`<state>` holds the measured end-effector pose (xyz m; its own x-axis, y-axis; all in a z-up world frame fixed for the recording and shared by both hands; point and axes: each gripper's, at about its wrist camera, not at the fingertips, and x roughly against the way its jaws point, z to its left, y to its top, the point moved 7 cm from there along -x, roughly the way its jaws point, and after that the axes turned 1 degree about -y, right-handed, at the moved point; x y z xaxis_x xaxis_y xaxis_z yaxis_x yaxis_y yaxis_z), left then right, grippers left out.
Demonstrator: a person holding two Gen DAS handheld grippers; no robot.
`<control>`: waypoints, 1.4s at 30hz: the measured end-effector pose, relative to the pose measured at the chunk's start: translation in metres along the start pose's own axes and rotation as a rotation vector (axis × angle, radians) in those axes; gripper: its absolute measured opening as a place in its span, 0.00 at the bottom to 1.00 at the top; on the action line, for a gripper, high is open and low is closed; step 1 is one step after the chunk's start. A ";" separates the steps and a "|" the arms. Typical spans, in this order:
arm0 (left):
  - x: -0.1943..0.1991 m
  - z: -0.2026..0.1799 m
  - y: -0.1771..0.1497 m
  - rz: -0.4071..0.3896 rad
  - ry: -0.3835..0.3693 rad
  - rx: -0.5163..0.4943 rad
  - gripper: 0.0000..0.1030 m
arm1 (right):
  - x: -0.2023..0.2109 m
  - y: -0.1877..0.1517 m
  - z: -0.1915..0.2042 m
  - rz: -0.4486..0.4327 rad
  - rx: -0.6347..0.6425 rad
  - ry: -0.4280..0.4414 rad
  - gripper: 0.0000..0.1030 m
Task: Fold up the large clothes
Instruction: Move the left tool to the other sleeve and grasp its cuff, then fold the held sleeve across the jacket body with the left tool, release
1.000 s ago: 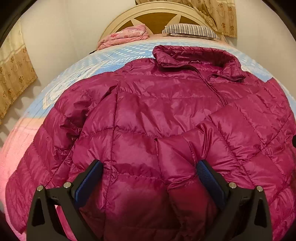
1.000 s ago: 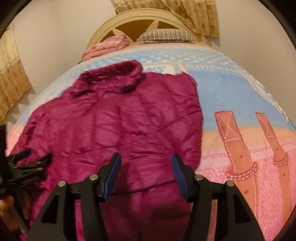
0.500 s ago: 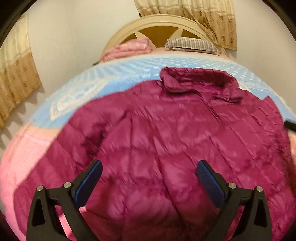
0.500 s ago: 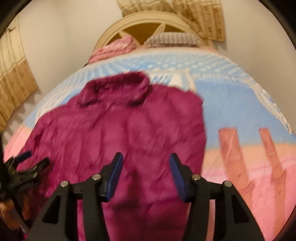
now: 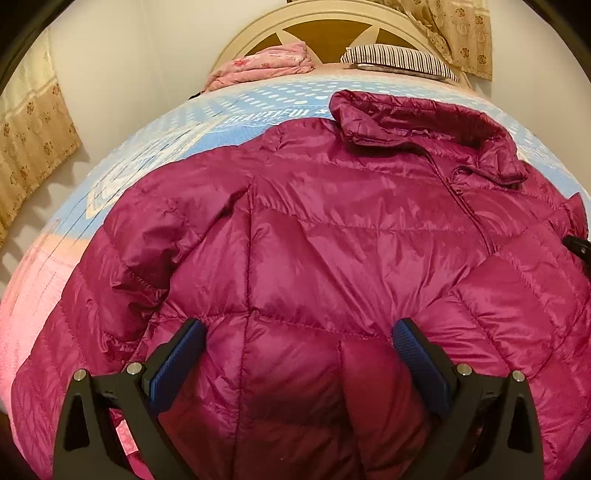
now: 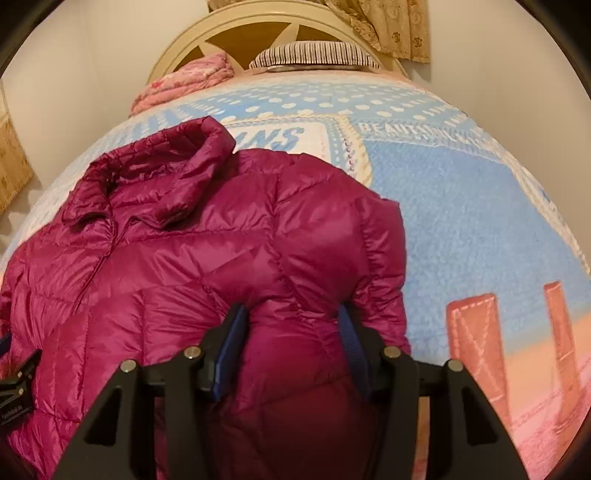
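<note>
- Magenta puffer jacket (image 5: 332, 240) lies spread on bed (image 6: 461, 206), blue-pink printed blanket.
- Cream headboard (image 5: 325, 22), striped pillow (image 6: 314, 55), pink bedding (image 5: 266, 64), beige curtains (image 5: 33, 122), white walls.
- Left gripper (image 5: 299, 332) jaws wide, over jacket, gripping nothing.
- Right gripper (image 6: 291, 321) jaws closing, jacket fold bulging between; grip unclear.

The blanket (image 6: 461, 206) carried white lettering on its blue border — "BEAUTIFUL" in the left wrist view, cut off to "BEAUTI" in the right — and blue letters "ANS" on a white panel, partly hidden.
</note>
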<state>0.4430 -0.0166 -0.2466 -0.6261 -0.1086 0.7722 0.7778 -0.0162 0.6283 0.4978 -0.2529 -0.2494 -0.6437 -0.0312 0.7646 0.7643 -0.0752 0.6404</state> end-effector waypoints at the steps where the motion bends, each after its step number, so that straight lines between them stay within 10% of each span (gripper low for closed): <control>1: 0.004 0.004 0.001 0.000 0.001 0.008 0.99 | 0.008 0.000 0.000 0.001 0.016 -0.023 0.52; 9: 0.037 0.030 -0.004 -0.034 0.014 0.053 0.99 | 0.095 -0.039 0.060 0.014 0.133 0.091 0.74; 15: 0.046 0.062 -0.020 -0.016 0.027 0.079 0.99 | 0.066 -0.093 0.115 0.076 0.243 0.079 0.74; 21: 0.109 0.171 -0.043 -0.152 0.126 0.150 0.99 | 0.096 -0.095 0.119 0.002 0.173 0.120 0.74; 28: 0.117 0.302 -0.109 -0.050 0.212 0.385 0.99 | 0.121 -0.115 0.141 -0.083 0.214 0.141 0.80; 37: 0.085 0.279 -0.122 0.032 0.147 0.396 0.99 | 0.111 -0.139 0.149 -0.081 0.253 0.093 0.85; 42: 0.082 0.266 -0.119 0.036 0.104 0.371 0.35 | 0.109 -0.141 0.138 -0.070 0.185 0.119 0.89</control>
<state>0.2843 0.2406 -0.2328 -0.5753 -0.2030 0.7924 0.7140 0.3481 0.6075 0.3251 -0.1083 -0.2466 -0.6866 -0.1501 0.7113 0.7048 0.1024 0.7020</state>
